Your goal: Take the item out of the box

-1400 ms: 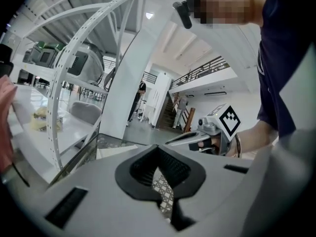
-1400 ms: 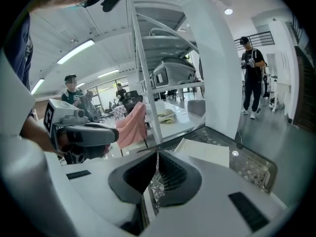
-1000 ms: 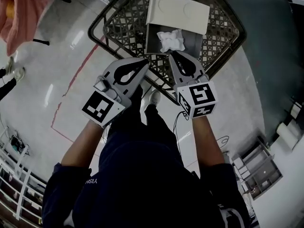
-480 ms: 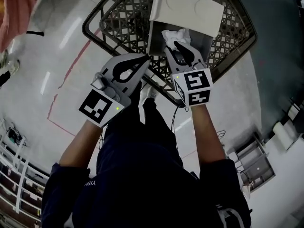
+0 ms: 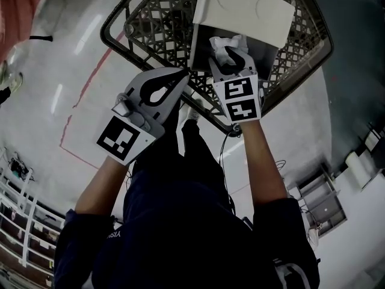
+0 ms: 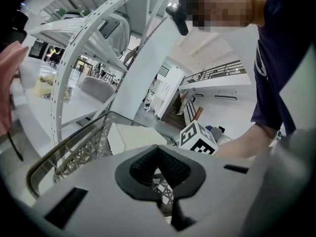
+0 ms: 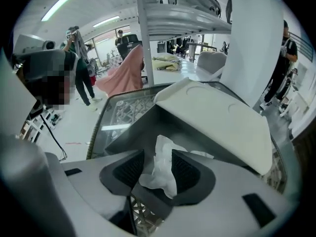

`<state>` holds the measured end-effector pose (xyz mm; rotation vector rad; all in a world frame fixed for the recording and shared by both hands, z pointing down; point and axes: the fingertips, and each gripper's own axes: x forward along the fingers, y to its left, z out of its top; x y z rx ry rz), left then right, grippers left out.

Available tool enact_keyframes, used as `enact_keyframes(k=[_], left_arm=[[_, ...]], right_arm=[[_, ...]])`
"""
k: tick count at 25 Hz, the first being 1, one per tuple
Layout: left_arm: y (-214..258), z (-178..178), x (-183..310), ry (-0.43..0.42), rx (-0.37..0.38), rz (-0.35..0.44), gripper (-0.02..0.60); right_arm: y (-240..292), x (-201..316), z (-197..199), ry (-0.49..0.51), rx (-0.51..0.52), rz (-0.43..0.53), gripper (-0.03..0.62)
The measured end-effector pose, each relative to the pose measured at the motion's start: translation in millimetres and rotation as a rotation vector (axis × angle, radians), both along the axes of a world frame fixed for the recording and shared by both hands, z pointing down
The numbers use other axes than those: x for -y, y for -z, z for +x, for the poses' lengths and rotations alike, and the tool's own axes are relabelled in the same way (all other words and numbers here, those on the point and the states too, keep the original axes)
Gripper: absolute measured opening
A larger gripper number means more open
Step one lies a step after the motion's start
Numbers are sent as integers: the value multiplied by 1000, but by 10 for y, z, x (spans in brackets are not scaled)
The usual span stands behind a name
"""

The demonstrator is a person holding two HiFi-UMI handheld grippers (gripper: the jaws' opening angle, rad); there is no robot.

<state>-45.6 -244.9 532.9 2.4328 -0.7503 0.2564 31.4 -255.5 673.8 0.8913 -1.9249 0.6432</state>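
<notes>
Left gripper [image 5: 179, 77]: jaws together, nothing between them, positioned at the near rim of the black lattice basket [image 5: 157, 23]. Right gripper [image 5: 230, 56]: points steeply down into the grey box [image 5: 200, 48]. Its jaws have just been opening and stand wide apart. The crumpled white item [image 5: 227, 42] stands between them, unclamped, inside the box. Beyond it, the white lid [image 5: 243, 8] stands open. The box sits in the basket.

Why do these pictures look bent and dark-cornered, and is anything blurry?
Head view: the wide lens curves the black lattice basket, and glare streaks the glossy pale floor. Right gripper view: black corners, bowed white column, crumpled white tissue sharp. Left gripper view: close grey tongs look soft.
</notes>
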Motion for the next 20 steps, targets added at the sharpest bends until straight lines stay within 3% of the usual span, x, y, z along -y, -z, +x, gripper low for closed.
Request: enact_keyframes(k=[10, 20], left_arm=[[-42, -57, 80, 11, -5, -12, 6], [-76, -48, 55, 4, -2, -19, 6]], right_arm=[[-245, -21, 48, 54, -122, -39, 181], [-323, -21, 79, 66, -127, -52, 73]])
